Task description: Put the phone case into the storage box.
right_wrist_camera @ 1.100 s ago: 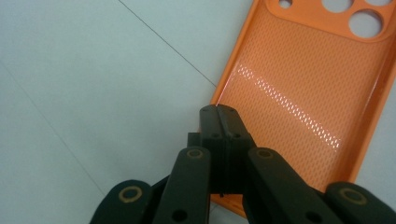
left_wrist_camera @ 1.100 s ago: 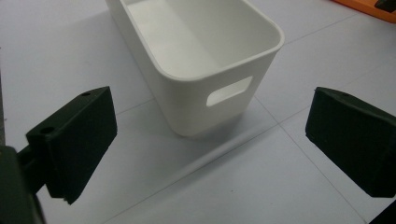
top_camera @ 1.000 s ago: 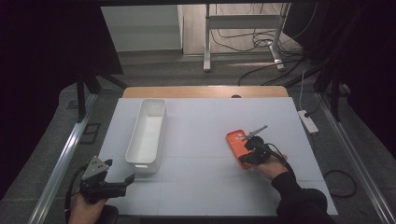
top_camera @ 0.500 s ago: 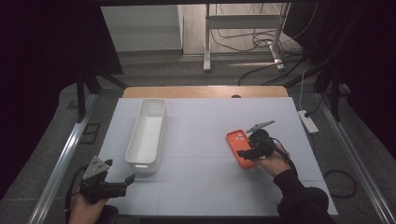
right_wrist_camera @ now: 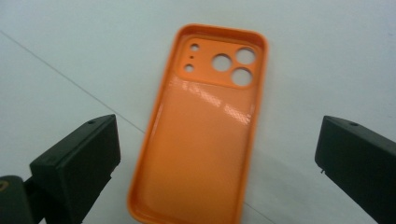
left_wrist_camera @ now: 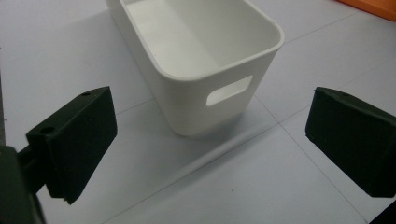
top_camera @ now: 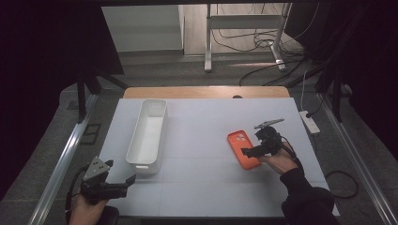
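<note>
High view: white bin on the left half of the table, long axis running away from the person, nothing in it. Orange phone case lies flat on the right half, hollow side up, camera cutouts at the far end, long axis also near-to-far, slightly tilted. Right gripper sits over the case's right edge; jaws have just been opening, now wide, case below between them, unpressed. Left gripper at the near-left, jaws wide, nothing in them, facing the bin's handle end. Power strip at the table's right edge.
</note>
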{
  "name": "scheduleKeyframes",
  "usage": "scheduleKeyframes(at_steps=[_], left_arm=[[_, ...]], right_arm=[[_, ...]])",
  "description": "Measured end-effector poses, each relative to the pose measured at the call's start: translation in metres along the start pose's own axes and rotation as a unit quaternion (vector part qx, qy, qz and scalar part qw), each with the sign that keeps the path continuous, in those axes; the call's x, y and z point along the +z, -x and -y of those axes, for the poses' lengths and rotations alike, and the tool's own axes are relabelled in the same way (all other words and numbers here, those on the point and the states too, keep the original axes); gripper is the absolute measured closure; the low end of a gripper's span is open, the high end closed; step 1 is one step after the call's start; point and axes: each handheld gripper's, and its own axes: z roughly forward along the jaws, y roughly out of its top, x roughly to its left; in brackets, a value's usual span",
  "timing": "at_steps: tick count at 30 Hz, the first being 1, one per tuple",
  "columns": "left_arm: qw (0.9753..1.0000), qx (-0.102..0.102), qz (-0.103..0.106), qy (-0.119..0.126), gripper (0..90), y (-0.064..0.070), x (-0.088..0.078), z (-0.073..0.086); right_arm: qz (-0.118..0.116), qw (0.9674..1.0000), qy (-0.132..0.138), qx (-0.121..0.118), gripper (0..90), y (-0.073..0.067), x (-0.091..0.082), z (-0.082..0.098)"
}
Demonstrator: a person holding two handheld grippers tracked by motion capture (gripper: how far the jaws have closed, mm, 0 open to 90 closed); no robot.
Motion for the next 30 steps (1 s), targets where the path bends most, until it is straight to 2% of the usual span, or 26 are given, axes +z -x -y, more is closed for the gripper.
scheduleKeyframes(at_steps=[5, 12, 21, 26, 30], left_arm=[[1.0000, -0.001, 0.000, 0.001, 3.0, 0.000, 0.000, 0.000], [1.0000, -0.001, 0.000, 0.001, 3.0, 0.000, 0.000, 0.000], [1.0000, 0.000, 0.000, 0.000, 3.0, 0.000, 0.000, 0.000], [1.0000, -0.002, 0.000, 0.000, 3.0, -0.001, -0.001, 0.001], [1.0000, -0.001, 0.000, 0.000, 3.0, 0.000, 0.000, 0.000]], right_arm=[[0.018, 0.9998, -0.001, 0.012, 0.0, 0.010, -0.005, 0.002], [0.024, 0.9994, -0.002, 0.026, 0.0, 0.019, -0.010, 0.003], [0.037, 0.9985, -0.035, 0.020, 2.9, 0.023, 0.003, 0.009], [0.035, 0.9977, -0.051, 0.027, 7.4, 0.026, 0.012, 0.014], [0.030, 0.9970, -0.068, 0.022, 12.9, 0.026, 0.019, 0.018]])
